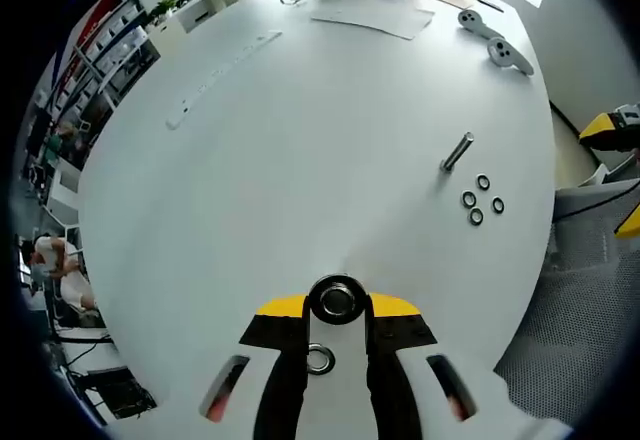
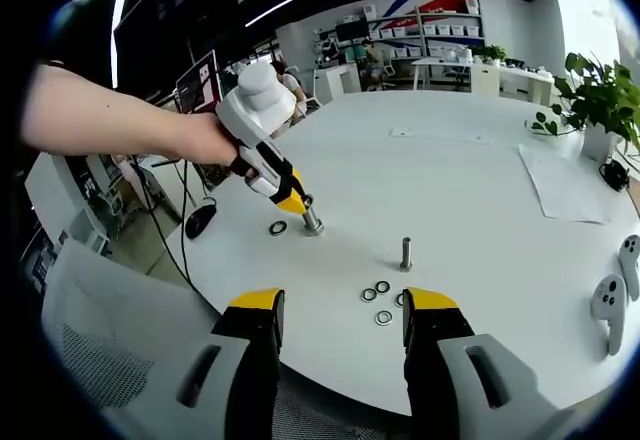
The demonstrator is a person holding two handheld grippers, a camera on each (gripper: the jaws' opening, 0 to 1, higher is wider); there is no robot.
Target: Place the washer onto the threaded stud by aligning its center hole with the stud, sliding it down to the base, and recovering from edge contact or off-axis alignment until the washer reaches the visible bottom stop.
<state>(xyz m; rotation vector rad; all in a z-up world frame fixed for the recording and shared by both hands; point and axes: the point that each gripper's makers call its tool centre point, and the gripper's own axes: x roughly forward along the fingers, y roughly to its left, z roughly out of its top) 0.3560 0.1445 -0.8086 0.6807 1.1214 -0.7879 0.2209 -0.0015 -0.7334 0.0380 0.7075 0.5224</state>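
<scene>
A metal stud (image 1: pixel 336 300) stands on the white table (image 1: pixel 300 160), seen end-on, and my left gripper (image 1: pixel 336 307) is shut on it with a yellow tip on each side. From the right gripper view, a hand holds that left gripper (image 2: pixel 262 150) down onto the same stud (image 2: pixel 312 223). One washer (image 1: pixel 320 360) lies flat on the table beside that stud, apart from it, and appears as the washer (image 2: pixel 277 227). A second stud (image 2: pixel 406 252) stands upright and free, with several loose washers (image 2: pixel 381 298) in front. My right gripper (image 2: pixel 345 305) hangs open above the near table edge, holding nothing.
Two white controllers (image 2: pixel 610 305) lie at the right, a paper sheet (image 2: pixel 570 185) and a potted plant (image 2: pixel 600 100) behind them. A mesh chair (image 2: pixel 100 340) sits by the near table edge. A dark mouse (image 2: pixel 200 220) rests on a side desk.
</scene>
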